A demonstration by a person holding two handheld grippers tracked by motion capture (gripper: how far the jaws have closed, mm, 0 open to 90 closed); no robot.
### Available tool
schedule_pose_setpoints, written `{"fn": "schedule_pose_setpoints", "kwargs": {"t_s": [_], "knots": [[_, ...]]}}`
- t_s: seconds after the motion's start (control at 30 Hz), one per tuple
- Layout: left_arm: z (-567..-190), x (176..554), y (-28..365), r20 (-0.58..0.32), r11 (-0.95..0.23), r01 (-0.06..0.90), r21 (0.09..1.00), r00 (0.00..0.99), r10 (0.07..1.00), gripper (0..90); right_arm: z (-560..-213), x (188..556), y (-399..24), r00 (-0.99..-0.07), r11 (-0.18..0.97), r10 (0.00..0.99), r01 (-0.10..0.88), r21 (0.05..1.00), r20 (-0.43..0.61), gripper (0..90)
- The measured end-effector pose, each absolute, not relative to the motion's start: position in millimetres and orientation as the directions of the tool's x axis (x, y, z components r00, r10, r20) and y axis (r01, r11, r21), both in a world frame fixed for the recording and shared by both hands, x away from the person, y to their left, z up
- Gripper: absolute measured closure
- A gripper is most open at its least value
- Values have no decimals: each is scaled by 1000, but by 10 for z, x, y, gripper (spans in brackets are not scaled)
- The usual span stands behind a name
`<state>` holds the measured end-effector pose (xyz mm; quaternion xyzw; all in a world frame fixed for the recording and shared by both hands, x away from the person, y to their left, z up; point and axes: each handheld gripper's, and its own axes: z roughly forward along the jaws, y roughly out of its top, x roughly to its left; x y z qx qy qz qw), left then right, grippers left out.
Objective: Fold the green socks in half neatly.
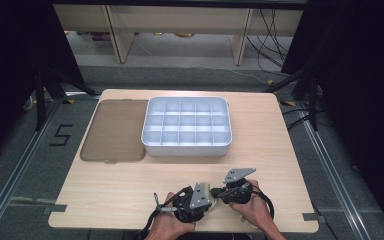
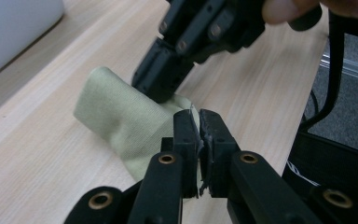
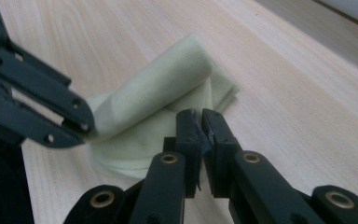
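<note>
From the high view, one cloth (image 1: 206, 192) lies at the near edge of the bench (image 1: 105, 195), between the left tongs (image 1: 207, 200) and right tongs (image 1: 219, 192). One empty divided tray (image 1: 186, 126) and one brown lid (image 1: 115, 131) sit farther back.

In the left gripper view, the left tongs (image 2: 199, 116) are clenched on the cloth's edge.

In the right gripper view, the right tongs (image 3: 200, 116) look clenched on a cloth layer. The cloth is partly rolled; I'd judge the folding midway.
</note>
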<state>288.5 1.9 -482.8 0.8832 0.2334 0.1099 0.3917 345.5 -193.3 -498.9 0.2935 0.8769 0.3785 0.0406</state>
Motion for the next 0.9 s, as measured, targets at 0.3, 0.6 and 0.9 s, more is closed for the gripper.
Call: {"fn": "schedule_pose_setpoints", "kwargs": {"t_s": [0.3, 0.6, 0.9], "knots": [[-4941, 2876, -64, 2, -608, 330, 722, 878, 479, 847, -4786, 3480, -2022, -819, 491, 560, 450, 746, 125, 855], [-4974, 2877, -77, -4, -611, 336, 716, 878, 478, 843, -4652, 3442, -1961, -845, 465, 517, 414, 783, 139, 856], [-4974, 2895, -71, 17, -628, 320, 710, 883, 470, 834, -4748, 3455, -1843, -875, 521, 463, 395, 757, 138, 856]]}}
